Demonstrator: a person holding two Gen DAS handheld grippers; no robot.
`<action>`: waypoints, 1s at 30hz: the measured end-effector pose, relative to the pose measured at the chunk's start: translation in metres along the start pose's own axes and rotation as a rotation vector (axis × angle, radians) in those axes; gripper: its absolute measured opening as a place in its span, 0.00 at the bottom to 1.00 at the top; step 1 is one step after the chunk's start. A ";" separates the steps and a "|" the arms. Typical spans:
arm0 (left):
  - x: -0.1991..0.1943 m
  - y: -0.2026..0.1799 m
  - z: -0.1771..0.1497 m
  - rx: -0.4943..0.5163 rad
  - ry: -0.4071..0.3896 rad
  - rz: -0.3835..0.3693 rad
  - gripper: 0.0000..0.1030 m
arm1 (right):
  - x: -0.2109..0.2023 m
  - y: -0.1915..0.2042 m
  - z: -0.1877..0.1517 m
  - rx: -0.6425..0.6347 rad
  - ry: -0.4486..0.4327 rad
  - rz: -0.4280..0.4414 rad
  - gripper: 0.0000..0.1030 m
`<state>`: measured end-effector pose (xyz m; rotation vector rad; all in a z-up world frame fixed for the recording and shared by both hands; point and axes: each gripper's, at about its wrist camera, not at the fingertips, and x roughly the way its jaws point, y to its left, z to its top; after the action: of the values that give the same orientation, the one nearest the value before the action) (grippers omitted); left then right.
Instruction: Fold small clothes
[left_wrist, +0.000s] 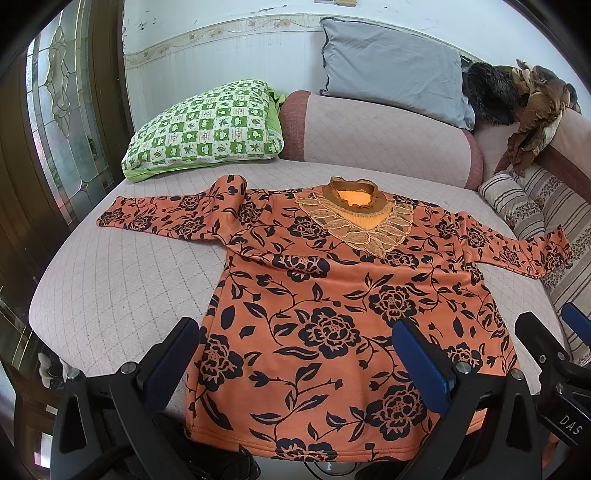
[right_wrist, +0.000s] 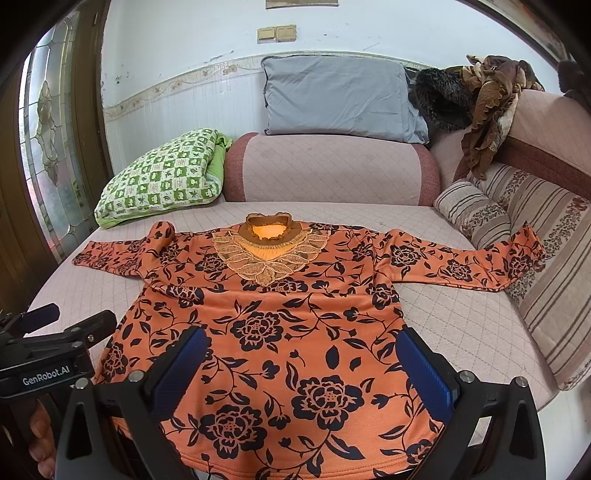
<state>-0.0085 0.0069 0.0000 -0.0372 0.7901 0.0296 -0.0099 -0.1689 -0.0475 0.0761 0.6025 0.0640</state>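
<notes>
An orange long-sleeved top with black flowers (left_wrist: 332, 295) lies spread flat, front up, on a pink quilted sofa seat (left_wrist: 129, 280), collar away from me, both sleeves stretched out sideways. It also shows in the right wrist view (right_wrist: 280, 332). My left gripper (left_wrist: 295, 354) is open and empty, hovering over the hem's left part. My right gripper (right_wrist: 303, 365) is open and empty over the hem's right part; it also shows at the right edge of the left wrist view (left_wrist: 546, 332). The left gripper shows at the left edge of the right wrist view (right_wrist: 62, 317).
A green checked pillow (left_wrist: 203, 129) lies at the back left. A grey pillow (left_wrist: 391, 70) rests on the pink backrest (left_wrist: 373, 136). Striped cushions (right_wrist: 546, 295) and a brown and black clothes pile (right_wrist: 476, 99) are at the right. A glass door (left_wrist: 55, 122) stands left.
</notes>
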 end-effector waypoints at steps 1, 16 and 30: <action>0.000 0.000 0.000 0.000 0.000 -0.001 1.00 | 0.000 0.000 0.000 0.000 0.000 0.001 1.00; 0.011 0.033 -0.009 -0.050 0.047 -0.015 1.00 | 0.006 -0.018 -0.001 0.030 0.055 0.047 1.00; 0.094 0.117 -0.080 -0.186 0.362 0.049 1.00 | 0.106 -0.180 -0.085 0.406 0.482 0.038 0.90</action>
<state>-0.0042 0.1215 -0.1255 -0.2041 1.1485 0.1464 0.0358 -0.3348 -0.1935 0.4755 1.0907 -0.0055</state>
